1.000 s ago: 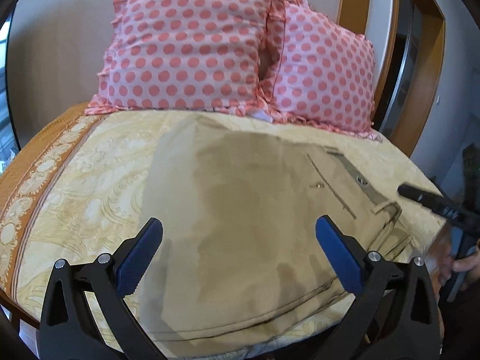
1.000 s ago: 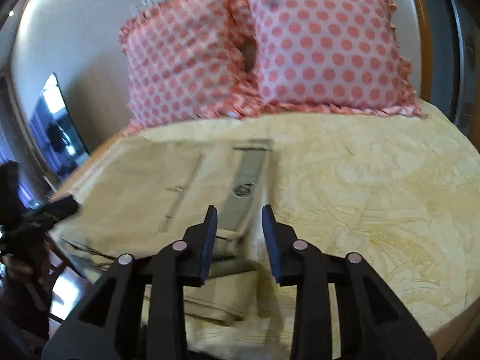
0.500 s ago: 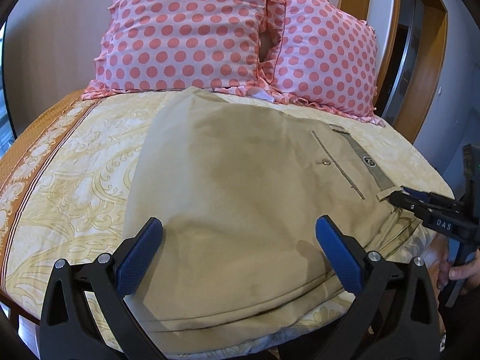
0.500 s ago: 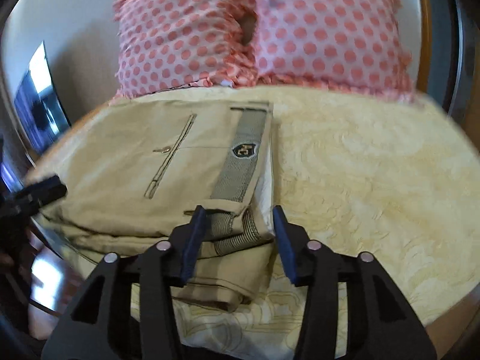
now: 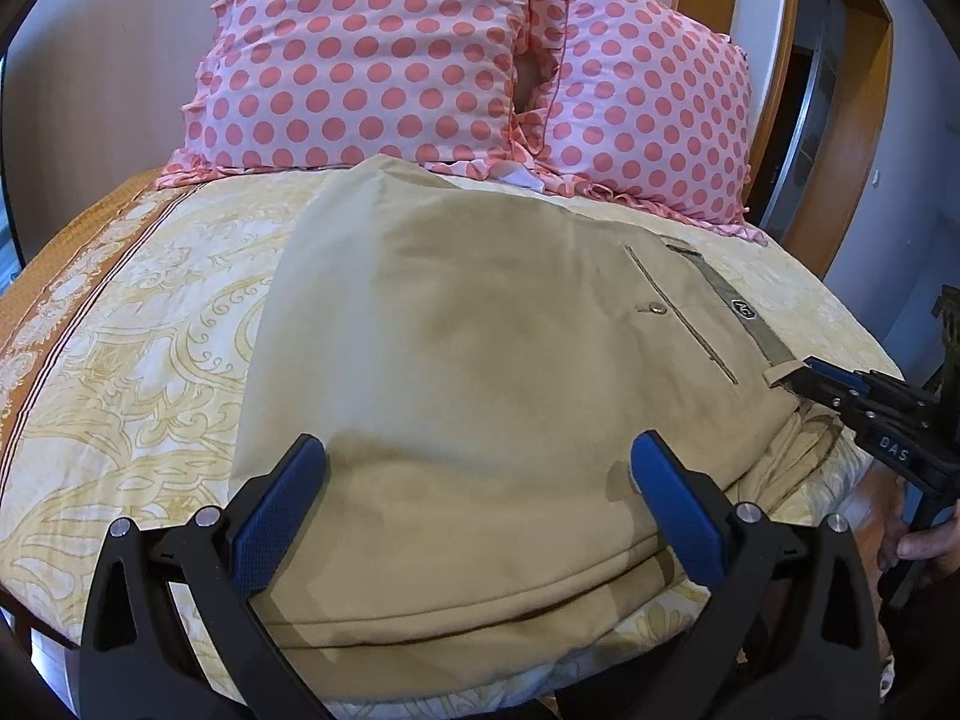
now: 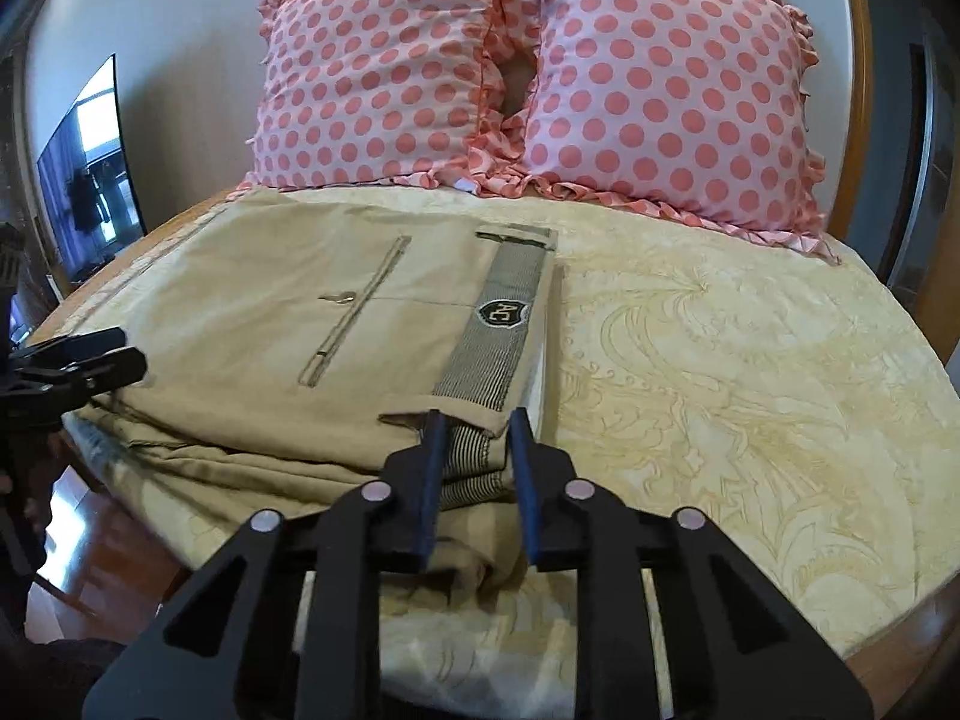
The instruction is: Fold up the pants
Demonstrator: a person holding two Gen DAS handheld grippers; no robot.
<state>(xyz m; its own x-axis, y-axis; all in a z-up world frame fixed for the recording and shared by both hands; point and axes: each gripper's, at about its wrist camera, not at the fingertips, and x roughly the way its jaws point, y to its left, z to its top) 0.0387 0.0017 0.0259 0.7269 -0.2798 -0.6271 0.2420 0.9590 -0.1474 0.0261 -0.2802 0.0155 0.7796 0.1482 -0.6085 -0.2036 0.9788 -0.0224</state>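
Since a second ago my right gripper [image 6: 474, 420] has come in to the near corner of the waistband [image 6: 489, 354] on the pants [image 5: 480, 360], and its jaws, narrow, now stand either side of the striped edge; whether they pinch it yet I cannot tell. My left gripper [image 5: 480, 480] hovers with jaws wide over the folded end of the pants, gripping nothing, closer in than before. Those pants lie on the bed [image 6: 750, 360], ahead of both sets of jaws, already doubled into a stacked rectangle with layers showing at the near edge. I judge one more fold is left, waistband toward the other end. Behind, the pillows [image 6: 540, 78] sit higher in view.
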